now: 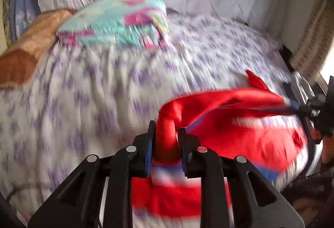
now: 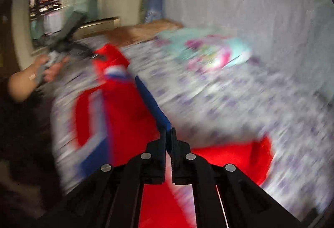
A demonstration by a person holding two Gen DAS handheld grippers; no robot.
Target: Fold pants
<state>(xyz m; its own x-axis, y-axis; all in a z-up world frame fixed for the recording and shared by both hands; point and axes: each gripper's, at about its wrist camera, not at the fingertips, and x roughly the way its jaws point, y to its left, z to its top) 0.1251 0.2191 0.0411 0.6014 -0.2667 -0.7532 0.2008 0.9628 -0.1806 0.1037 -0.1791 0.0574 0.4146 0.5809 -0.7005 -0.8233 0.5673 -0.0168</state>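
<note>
Left tongs (image 1: 166, 132): clenched on a bunched red fold of the pants (image 1: 240, 130).
Right tongs (image 2: 168, 134): closed on the blue edge of the pants, fingers almost together.
Pants: red with white and blue stripes, stretched between both tongs, the rest lay on the bed (image 1: 94, 92) under them.
Pillow (image 1: 117, 23): turquoise and pink, far ahead of the left tongs.
Sharpness: both views blurred.
</note>
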